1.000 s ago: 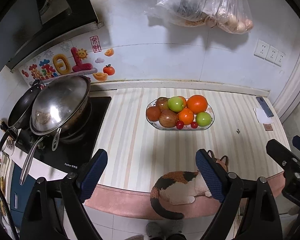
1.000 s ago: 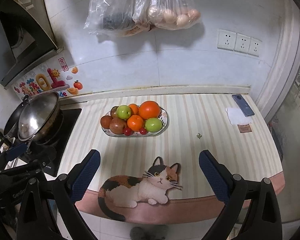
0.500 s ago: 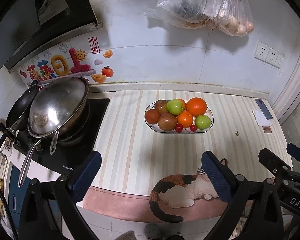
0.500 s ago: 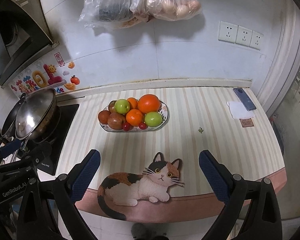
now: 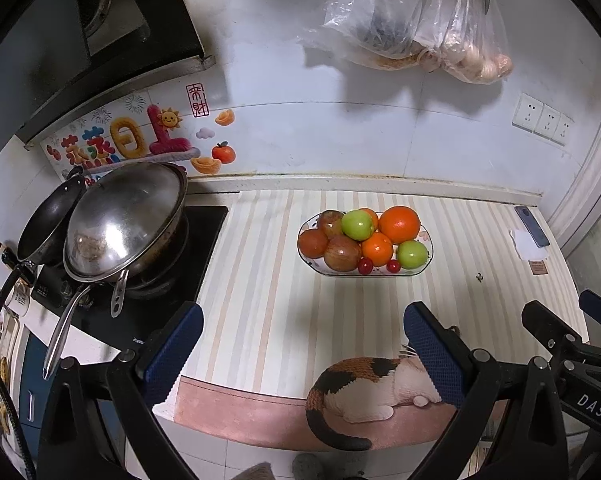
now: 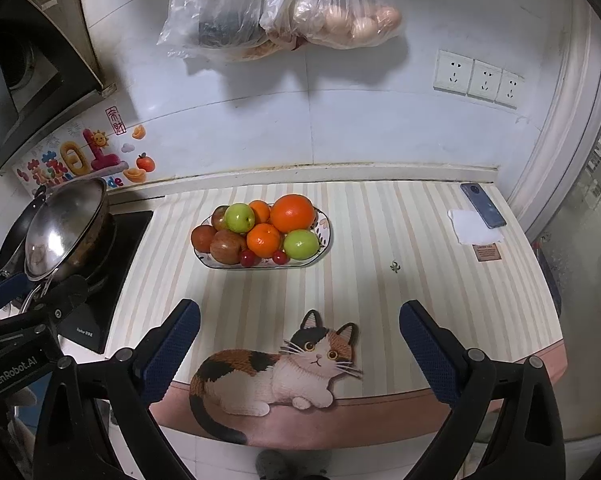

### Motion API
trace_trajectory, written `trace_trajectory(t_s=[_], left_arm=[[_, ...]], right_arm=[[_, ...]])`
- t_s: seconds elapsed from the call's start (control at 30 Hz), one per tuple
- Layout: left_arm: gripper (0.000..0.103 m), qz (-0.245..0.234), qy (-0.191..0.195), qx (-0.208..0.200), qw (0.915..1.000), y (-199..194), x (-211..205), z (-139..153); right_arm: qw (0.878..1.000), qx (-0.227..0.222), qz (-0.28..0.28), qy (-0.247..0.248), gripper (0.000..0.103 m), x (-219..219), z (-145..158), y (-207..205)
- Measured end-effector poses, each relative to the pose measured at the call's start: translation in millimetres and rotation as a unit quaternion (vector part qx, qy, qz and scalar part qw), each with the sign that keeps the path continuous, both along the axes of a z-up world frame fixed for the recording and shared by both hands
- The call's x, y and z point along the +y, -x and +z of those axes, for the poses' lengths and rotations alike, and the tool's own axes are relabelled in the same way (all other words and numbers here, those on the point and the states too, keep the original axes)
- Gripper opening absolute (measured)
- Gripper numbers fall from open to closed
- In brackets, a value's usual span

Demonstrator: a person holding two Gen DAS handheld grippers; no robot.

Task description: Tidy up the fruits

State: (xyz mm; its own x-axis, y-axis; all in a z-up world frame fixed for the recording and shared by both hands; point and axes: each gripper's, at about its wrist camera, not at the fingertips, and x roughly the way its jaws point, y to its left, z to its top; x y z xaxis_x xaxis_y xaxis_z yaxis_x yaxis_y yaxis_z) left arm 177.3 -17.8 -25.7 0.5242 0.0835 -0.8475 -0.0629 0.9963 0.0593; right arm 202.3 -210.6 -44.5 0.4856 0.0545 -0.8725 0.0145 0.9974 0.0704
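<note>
An oval fruit dish sits on the striped counter, piled with a large orange, green apples, red apples, a small orange and cherry tomatoes. My left gripper is open and empty, near the counter's front edge, well short of the dish. My right gripper is open and empty, above the cat picture.
A steel wok and a black pan stand on the hob at left. A phone on a tissue lies at back right. Plastic bags hang on the wall. The right gripper shows in the left wrist view.
Both grippers have drawn slightly back and up from the counter; the dish looks a little farther away. The left gripper's jaws have opened wider. The fruits have not moved.
</note>
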Motion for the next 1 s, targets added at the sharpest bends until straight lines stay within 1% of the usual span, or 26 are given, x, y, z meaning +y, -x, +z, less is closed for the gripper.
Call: trace_trajectory(t_s=[0.5,1.0], left_arm=[[0.103,0.0,0.0,0.0,1.0,-1.8,3.6,-0.8],[0.103,0.002,0.002,0.0,1.0,1.8,3.9,0.8]], right_arm=[[1.0,-0.008,-0.003,0.011,0.103,-0.9,1.7,-2.2],[1.0,-0.014,-0.008,0.005,0.103,0.0,9.3,-1.5]])
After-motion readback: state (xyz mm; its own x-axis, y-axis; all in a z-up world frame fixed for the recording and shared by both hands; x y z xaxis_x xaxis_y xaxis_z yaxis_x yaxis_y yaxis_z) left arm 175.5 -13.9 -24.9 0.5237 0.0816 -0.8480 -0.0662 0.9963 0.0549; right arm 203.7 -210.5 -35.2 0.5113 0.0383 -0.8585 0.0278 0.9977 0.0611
